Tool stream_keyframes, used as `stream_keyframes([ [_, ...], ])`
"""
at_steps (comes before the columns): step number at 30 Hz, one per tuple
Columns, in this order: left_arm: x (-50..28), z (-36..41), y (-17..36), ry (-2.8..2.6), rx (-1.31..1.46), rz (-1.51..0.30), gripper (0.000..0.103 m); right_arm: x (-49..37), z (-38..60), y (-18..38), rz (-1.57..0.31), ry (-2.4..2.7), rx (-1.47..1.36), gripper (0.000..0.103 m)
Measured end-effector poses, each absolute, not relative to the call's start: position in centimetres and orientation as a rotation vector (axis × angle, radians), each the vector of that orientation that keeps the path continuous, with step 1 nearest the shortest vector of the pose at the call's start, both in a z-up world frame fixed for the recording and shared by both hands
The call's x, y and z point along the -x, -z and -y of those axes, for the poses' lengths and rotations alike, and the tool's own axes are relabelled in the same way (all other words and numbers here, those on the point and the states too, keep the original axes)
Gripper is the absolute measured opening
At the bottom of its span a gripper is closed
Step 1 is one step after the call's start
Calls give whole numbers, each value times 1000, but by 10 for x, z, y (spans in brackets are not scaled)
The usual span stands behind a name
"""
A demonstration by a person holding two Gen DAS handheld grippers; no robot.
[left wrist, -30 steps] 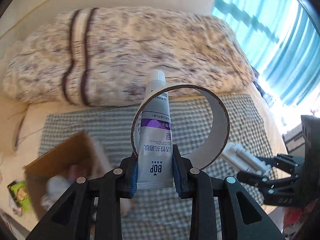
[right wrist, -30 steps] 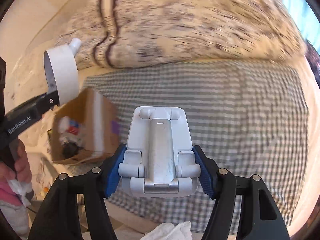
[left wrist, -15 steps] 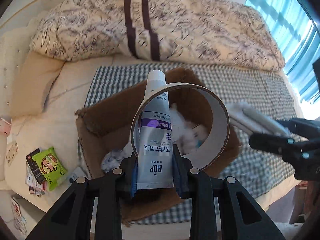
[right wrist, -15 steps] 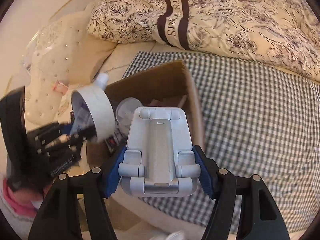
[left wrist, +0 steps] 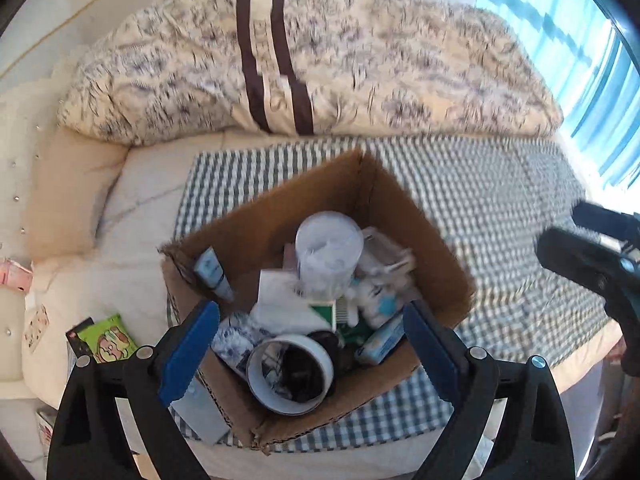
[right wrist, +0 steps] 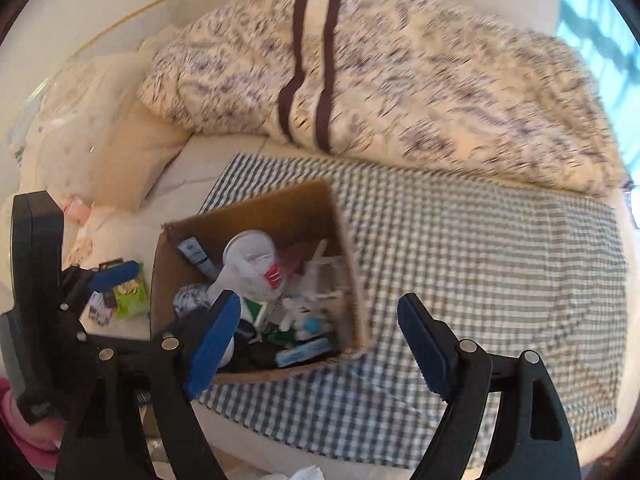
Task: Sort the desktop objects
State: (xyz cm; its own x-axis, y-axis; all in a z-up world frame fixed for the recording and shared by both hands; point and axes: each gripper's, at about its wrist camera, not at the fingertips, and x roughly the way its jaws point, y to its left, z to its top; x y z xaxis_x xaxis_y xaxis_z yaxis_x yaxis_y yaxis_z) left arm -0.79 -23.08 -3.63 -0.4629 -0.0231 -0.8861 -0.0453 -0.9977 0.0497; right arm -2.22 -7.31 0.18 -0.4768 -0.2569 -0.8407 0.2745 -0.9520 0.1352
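An open cardboard box [left wrist: 420, 220] [right wrist: 260, 208] stands on a checked cloth [left wrist: 500, 200] [right wrist: 480, 260] and is filled with small items. A white tape roll [left wrist: 290, 374] lies at its near side, and a clear plastic cup [left wrist: 328, 252] [right wrist: 250, 256] leans in the middle. My left gripper [left wrist: 312, 344] hangs open just above the box with nothing between its blue pads. My right gripper [right wrist: 320, 342] is open and empty over the box's near right corner. Each gripper also shows blurred at the edge of the other's view. The toothpaste tube and phone stand are lost in the pile.
A flowered quilt [left wrist: 320, 60] [right wrist: 400, 80] with two dark stripes lies behind the cloth. A beige pillow [left wrist: 68, 188] sits at the left. A green snack packet [left wrist: 108, 340] [right wrist: 130, 290] and small cards lie left of the box. Blue curtains [left wrist: 560, 40] hang at the far right.
Both grippers have opened. The left one let go of the toothpaste tube and tape roll, and the roll now lies in the box. The right one no longer holds the phone stand.
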Motion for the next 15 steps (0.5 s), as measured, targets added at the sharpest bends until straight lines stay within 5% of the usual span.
stream_keyframes([
  [8, -18, 210, -21, -2865, 1372, -42, 103, -14, 22, -50, -21, 2681, -1307, 87],
  [15, -24, 186, -27, -2841, 1335, -121, 103, -27, -12, -34, 85, 2764, -1371, 92],
])
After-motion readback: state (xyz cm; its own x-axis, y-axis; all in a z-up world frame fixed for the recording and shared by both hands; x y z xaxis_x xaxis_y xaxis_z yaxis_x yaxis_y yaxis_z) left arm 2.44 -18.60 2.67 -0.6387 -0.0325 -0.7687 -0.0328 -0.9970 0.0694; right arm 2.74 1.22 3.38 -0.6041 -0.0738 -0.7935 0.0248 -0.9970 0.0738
